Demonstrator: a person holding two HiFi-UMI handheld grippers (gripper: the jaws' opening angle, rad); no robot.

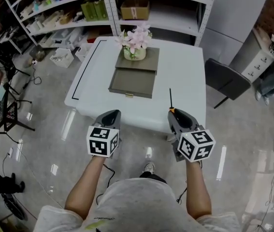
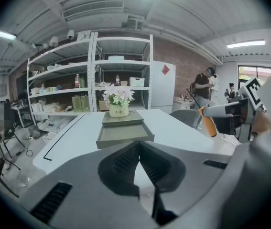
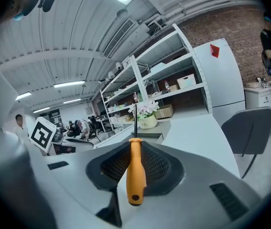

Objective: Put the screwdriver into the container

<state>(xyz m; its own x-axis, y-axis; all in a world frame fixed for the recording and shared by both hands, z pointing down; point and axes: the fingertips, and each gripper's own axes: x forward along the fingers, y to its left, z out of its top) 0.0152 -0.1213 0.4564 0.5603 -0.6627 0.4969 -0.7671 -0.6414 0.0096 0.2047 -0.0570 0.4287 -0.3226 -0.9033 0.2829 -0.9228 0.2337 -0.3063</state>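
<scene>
The screwdriver (image 3: 136, 175) has an orange handle and a thin black shaft (image 1: 170, 98). My right gripper (image 1: 178, 115) is shut on the handle, and the shaft points forward over the near edge of the white table (image 1: 185, 81). The container (image 1: 129, 92) is a flat olive-grey box with its drawer pulled out towards me, in the middle of the table and well ahead of both grippers. My left gripper (image 1: 110, 115) hovers at the table's near edge, level with the right one. Its jaws meet at the tips with nothing between them (image 2: 138, 144). The left gripper view also shows the orange handle (image 2: 208, 123).
A pot of pink flowers (image 1: 135, 50) stands on the container's back half. A dark chair (image 1: 226, 79) sits at the table's right side. Metal shelves (image 1: 127, 4) and a white cabinet (image 1: 233, 13) line the far wall. A person (image 2: 203, 87) stands at the far right.
</scene>
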